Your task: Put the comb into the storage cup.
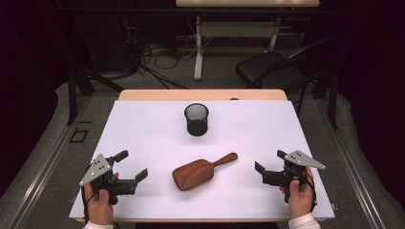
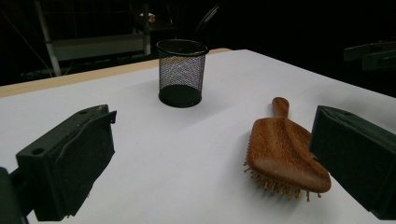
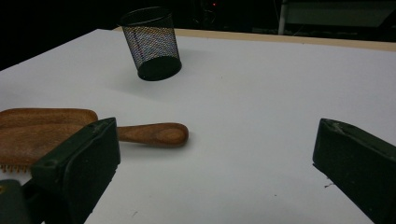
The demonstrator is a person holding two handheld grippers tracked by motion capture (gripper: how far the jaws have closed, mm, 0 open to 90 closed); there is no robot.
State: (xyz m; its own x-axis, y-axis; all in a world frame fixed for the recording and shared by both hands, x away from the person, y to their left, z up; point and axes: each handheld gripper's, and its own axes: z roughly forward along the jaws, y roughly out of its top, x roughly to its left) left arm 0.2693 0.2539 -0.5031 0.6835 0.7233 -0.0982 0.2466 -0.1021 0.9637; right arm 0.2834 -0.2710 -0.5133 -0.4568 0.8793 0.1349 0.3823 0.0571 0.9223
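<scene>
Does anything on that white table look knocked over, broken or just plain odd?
Nothing stands out. The black mesh cup stands upright and looks empty. The wooden hairbrush lies bristles down, undamaged, with its handle angled toward the far right. Both tongs, left and right, are open and hold nothing.

White cuffs; black grippers, grey three-cornered screw-holed plates.

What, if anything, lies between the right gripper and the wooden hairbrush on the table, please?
Nothing visible: bare white table separates the open right gripper from the wooden hairbrush, whose handle points toward it. The mesh cup stands farther back.
</scene>
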